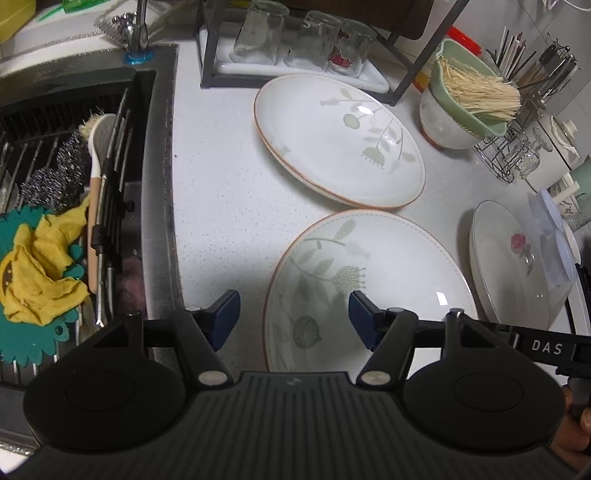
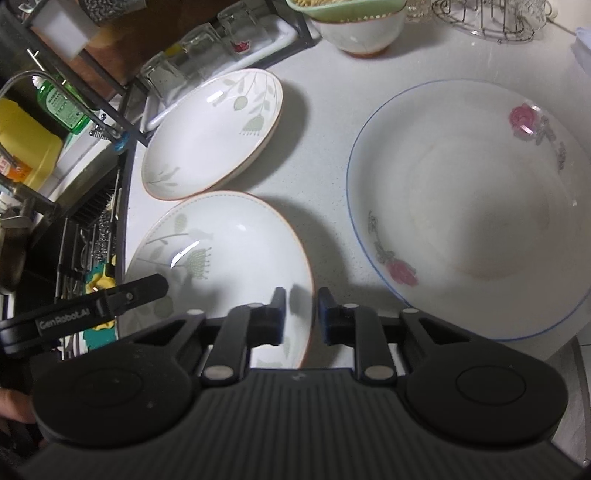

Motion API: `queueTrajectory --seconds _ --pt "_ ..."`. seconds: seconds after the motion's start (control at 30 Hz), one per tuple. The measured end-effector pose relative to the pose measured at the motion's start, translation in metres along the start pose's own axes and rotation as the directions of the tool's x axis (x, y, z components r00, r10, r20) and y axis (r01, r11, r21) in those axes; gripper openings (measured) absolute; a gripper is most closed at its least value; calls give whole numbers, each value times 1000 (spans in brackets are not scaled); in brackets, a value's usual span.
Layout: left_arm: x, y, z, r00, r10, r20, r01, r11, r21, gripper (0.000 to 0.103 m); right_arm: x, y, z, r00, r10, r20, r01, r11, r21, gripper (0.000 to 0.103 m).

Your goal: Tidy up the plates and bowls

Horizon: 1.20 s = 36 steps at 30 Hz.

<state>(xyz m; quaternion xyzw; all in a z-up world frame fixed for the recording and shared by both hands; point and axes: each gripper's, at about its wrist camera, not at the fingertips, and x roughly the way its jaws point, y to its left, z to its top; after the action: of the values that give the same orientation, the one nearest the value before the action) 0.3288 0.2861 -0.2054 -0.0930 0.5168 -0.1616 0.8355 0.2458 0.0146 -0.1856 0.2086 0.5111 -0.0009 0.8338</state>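
Two white plates with green leaf prints and orange rims lie on the white counter: a near plate [image 1: 373, 288] [image 2: 221, 258] and a far plate [image 1: 336, 140] [image 2: 214, 133]. A white plate with pink roses and a blue rim [image 2: 469, 206] [image 1: 509, 266] lies to the right. A white bowl [image 1: 439, 122] [image 2: 362, 29] with a green bowl of straw in it stands at the back. My left gripper [image 1: 293, 314] is open above the near plate's left edge. My right gripper [image 2: 301, 314] is narrowly open, its jaws on either side of the near plate's right rim.
A black sink [image 1: 74, 155] with steel scourers, a brush and a yellow cloth [image 1: 40, 266] is at the left. A black rack with upturned glasses [image 1: 303, 40] stands at the back. A wire rack [image 1: 513, 147] and utensils are at the back right.
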Motion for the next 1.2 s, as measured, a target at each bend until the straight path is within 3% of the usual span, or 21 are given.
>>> queueTrajectory --seconds 0.3,0.47,0.6,0.87,1.2 --pt "11 -2 6 996 -83 -27 83 996 -21 64 9 -1 5 1000 17 -12 -17 1000 8 19" --pt "12 9 9 988 -150 -36 146 984 -100 65 10 -4 5 999 30 -16 -30 999 30 19" --pt "10 11 10 986 -159 -50 153 981 -117 65 7 -3 6 999 47 -22 -47 998 35 19" --pt "-9 8 17 972 -229 -49 219 963 -156 65 -19 -5 15 998 66 -23 -65 997 44 19" --pt "-42 -34 36 961 -275 -27 269 952 -146 65 -72 -21 33 994 99 35 -101 993 56 19"
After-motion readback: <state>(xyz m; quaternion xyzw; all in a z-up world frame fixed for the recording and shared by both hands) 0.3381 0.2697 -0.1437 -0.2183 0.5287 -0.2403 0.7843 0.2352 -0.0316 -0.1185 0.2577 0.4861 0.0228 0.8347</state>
